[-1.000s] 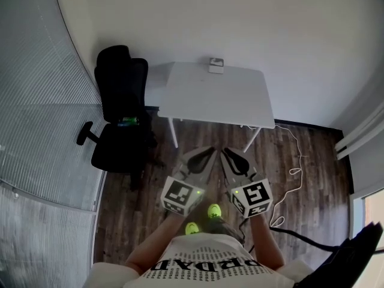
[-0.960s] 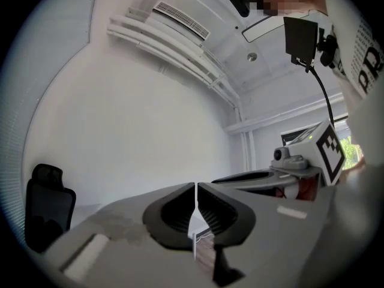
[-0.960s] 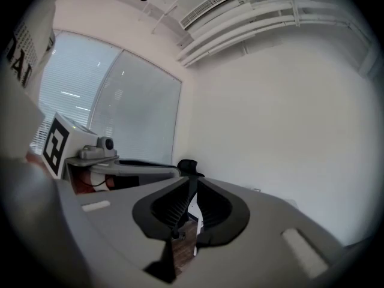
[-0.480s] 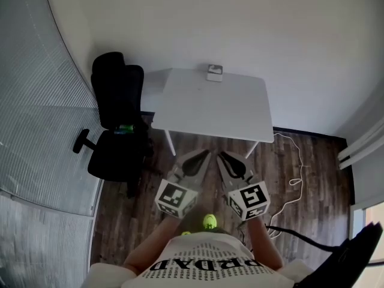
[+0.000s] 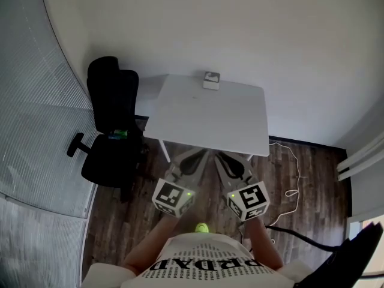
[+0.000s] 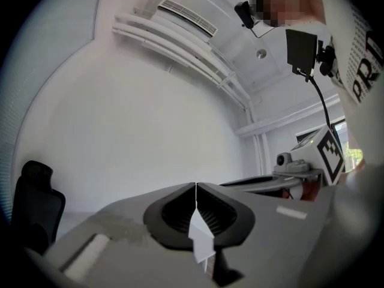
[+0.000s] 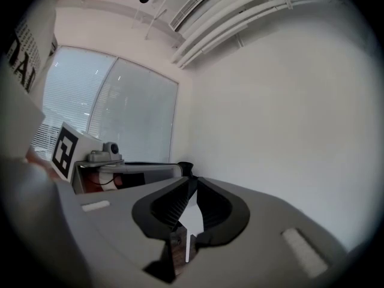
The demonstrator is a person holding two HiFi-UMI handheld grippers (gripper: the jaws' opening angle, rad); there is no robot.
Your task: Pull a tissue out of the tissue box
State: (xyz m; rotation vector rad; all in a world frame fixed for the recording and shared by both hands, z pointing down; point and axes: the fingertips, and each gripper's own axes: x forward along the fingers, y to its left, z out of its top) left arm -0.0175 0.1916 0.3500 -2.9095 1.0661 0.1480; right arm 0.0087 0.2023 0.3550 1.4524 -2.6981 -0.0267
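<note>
One tissue box [image 5: 211, 80] sits at the far edge of the single white desk [image 5: 210, 122], by the wall and about midway along that edge. Nothing else shows on the desktop. The two grippers are held side by side over the wooden floor [image 5: 312, 179] on the near side of the desk, well apart from the box and pointing toward it. The left gripper [image 5: 200, 156] has its fingers [image 6: 180, 204] closed tip to tip, with nothing held. The right gripper [image 5: 219, 158] has its fingers [image 7: 211, 207] opening by a narrow gap, with nothing between them. One black office chair [image 5: 111, 131] stands to the left of the desk, with a small green thing [image 5: 118, 134] on its seat. One pale cable [image 5: 294, 182] lies looped on the floor to the right.
</note>
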